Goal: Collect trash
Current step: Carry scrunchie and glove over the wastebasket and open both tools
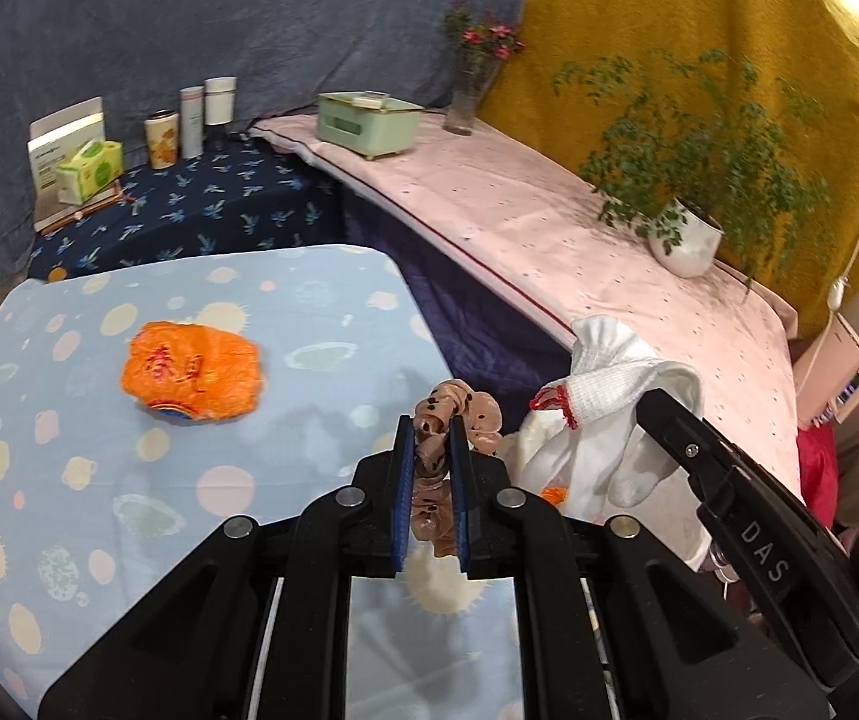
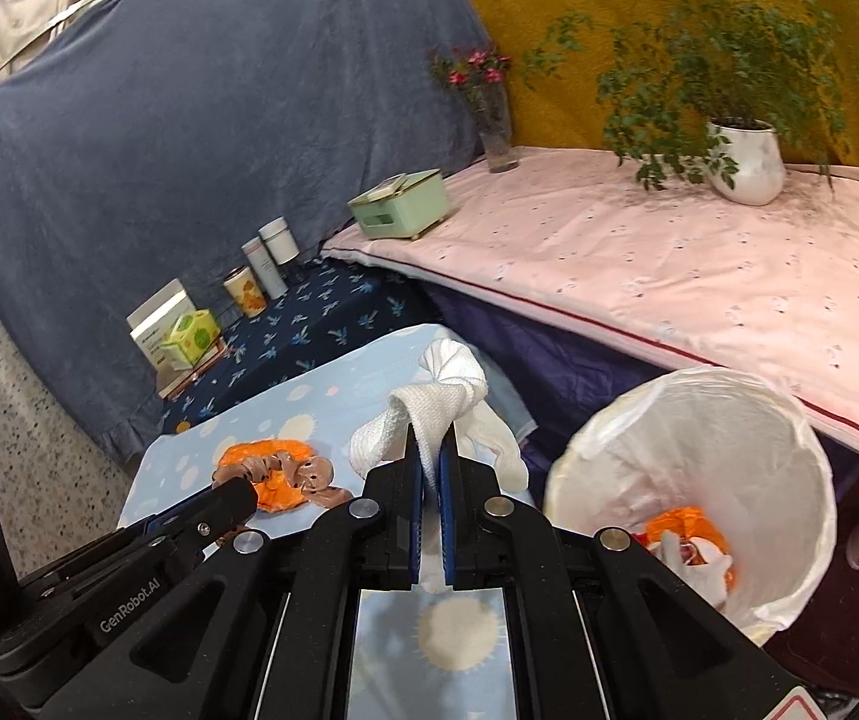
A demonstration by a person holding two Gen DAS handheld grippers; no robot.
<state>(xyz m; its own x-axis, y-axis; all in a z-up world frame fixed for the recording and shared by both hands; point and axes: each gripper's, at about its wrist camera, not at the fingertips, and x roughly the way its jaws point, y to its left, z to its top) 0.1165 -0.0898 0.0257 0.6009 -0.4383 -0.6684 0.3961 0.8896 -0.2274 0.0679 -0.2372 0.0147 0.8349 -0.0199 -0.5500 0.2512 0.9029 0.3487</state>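
Two grippers, each clenched on its catch: your left gripper [image 1: 432, 420] pinches a crumpled brown spotted fabric scrunchie [image 1: 453, 414] between its blue pads, while your right gripper [image 2: 431, 450] grips a white knitted sock [image 2: 441, 396]. Beyond the left jaws, to their left, an orange crinkled plastic wrapper [image 1: 192, 371] lies on the pale blue dotted tablecloth [image 1: 285, 312]. Right of the right jaws stands a white-lined trash bin [image 2: 699, 420] with orange scraps inside.
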